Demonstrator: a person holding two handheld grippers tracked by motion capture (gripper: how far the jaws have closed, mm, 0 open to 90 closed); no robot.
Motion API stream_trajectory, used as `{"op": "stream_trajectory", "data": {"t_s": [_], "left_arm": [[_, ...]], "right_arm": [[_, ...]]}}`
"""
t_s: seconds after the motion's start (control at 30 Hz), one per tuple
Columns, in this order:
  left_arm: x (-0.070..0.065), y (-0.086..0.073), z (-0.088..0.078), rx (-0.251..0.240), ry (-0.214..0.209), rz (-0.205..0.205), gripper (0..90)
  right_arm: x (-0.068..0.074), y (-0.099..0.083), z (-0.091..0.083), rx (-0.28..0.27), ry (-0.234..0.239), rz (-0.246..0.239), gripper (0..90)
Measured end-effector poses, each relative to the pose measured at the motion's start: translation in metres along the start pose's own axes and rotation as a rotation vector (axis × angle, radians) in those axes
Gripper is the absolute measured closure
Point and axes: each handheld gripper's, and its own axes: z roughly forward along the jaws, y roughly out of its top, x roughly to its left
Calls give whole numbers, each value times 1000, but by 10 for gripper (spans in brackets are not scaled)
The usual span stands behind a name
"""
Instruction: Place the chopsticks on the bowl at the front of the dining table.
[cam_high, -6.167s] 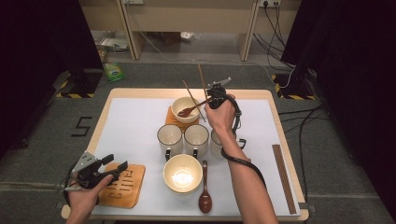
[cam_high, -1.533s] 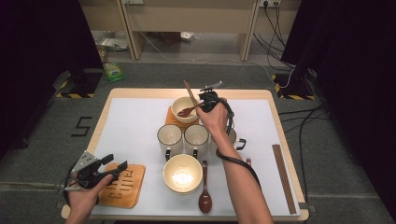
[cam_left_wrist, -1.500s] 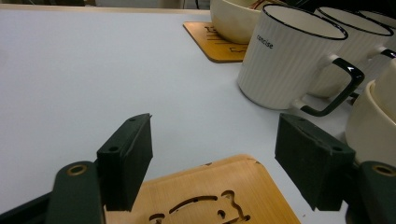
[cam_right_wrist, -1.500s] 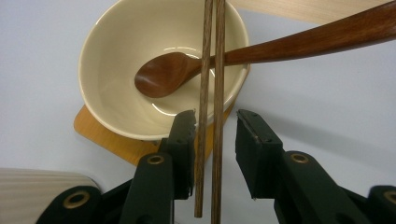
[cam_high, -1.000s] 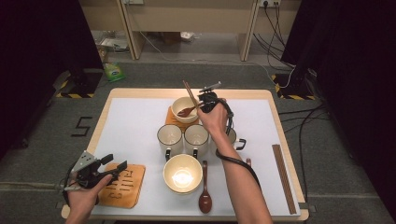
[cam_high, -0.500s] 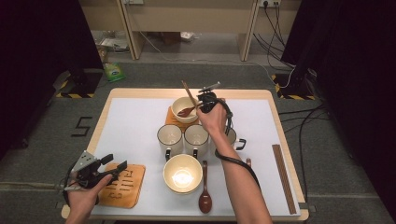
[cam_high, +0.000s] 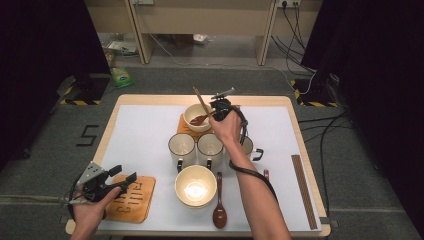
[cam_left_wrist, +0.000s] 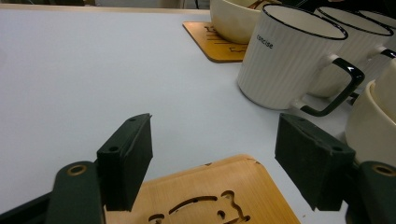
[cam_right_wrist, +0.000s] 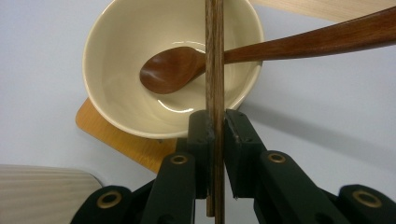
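Here the right gripper (cam_right_wrist: 215, 122) pinches slim wooden chopsticks (cam_right_wrist: 215, 56) above a glossy bowl (cam_right_wrist: 116, 84).

On our white-topped desk (cam_high: 140, 130) we see two wooden coasters (cam_high: 131, 198), three mugs (cam_high: 181, 148), a cream bowl (cam_high: 195, 185), a brown spoon (cam_high: 219, 207) and long chopsticks (cam_high: 303, 189) along its right edge.

Left half of mat (cam_high: 140, 135) open — mugs (cam_high: 196, 148), bowls (cam_high: 195, 186) crowd centre; chopstick pair (cam_high: 303, 190) lines right edge.
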Motion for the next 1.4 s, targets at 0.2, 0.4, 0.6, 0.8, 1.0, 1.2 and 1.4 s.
{"op": "stream_trajectory", "data": {"t_s": [0.2,0.4,0.6,0.8,1.0,1.2,1.4], "left_arm": [[0,0,0,-2,0,0,267],[0,0,0,-2,0,1,267],[0,1,-1,-4,0,-1,267],[0,1,-1,-4,1,0,267],[-1,1,-1,-4,0,1,267],[-1,1,0,-3,0,2,267],[0,0,0,-3,1,0,267]], "right_arm": [[0,0,0,0,4,0,806],[0,-1,-2,-7,13,0,749],[1,-3,-7,3,16,-7,719],[0,-6,-9,24,10,-13,729],[-2,-10,-8,45,16,-11,795],[-2,-12,-7,45,27,-11,813],[0,-10,-6,47,29,-13,814]]}}
